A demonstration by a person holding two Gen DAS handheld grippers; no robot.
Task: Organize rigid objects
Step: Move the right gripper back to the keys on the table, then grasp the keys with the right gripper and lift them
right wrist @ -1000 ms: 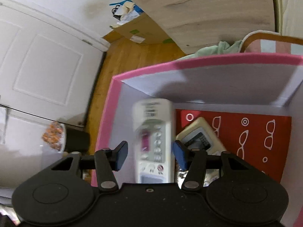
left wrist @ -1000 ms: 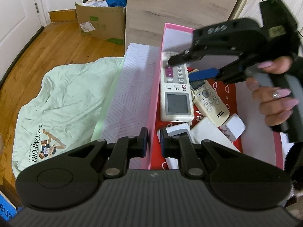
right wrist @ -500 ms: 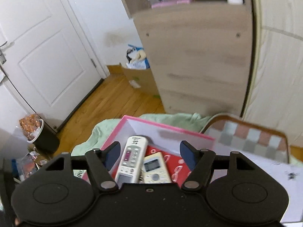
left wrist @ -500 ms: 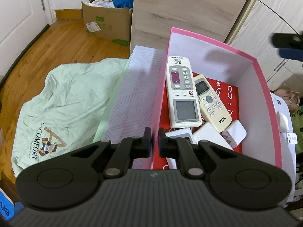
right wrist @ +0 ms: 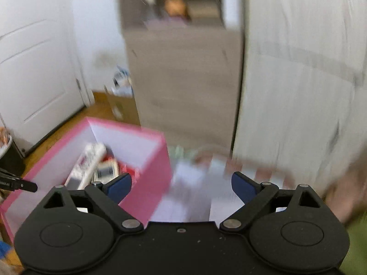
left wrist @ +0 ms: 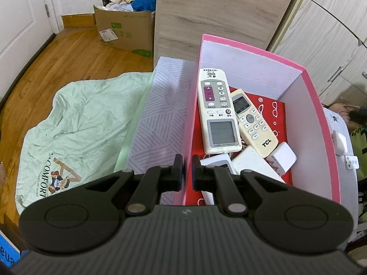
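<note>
A pink box (left wrist: 314,105) with a red patterned floor holds a long white remote (left wrist: 218,114), a cream TCL remote (left wrist: 254,126) beside it and several small white items (left wrist: 284,158). My left gripper (left wrist: 187,174) sits at the box's near left corner, shut on its pink left wall, which runs between the fingers. In the blurred right wrist view, my right gripper (right wrist: 181,185) hangs above and to the right of the pink box (right wrist: 151,167). Its jaws are opening, with nothing between them. The white remote (right wrist: 91,160) shows as a smear inside the box.
A pale green cloth bag (left wrist: 75,123) lies on the wooden floor, left of a white patterned surface (left wrist: 160,114). A cardboard box (left wrist: 123,32) and a wooden panel (left wrist: 218,11) stand behind. Wardrobe doors (left wrist: 332,34) are on the right, small white gadgets (left wrist: 339,139) beside the box.
My right gripper let go of the long white remote inside the box, then rose out and swung to the right as its jaws widened. The left gripper stayed on the box wall.
</note>
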